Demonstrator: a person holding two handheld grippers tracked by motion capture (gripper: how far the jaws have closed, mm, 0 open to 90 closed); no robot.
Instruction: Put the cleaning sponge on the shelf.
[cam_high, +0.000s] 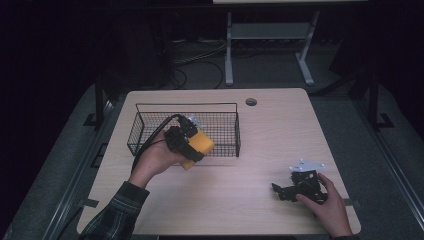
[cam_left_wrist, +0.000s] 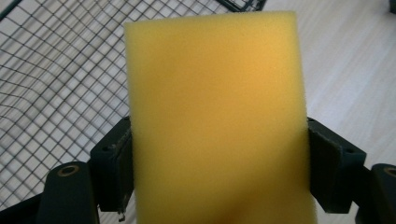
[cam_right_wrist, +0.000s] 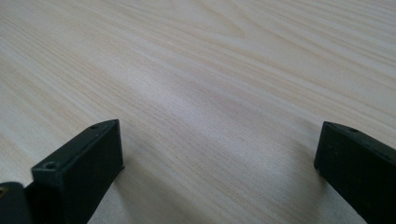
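Pale wooden table, bare under and ahead of the right-hand jaws. Black wire basket at the far left part, its mesh just beyond and to the left of the left-hand jaws in the left gripper view. Right gripper low over the near right corner, jaws spread wide with nothing between. Left gripper clamped on a yellow sponge, squeezed between both jaws, held over the basket's near rim.

No text, label, brand or number can be read anywhere, though the dim background may hide some.
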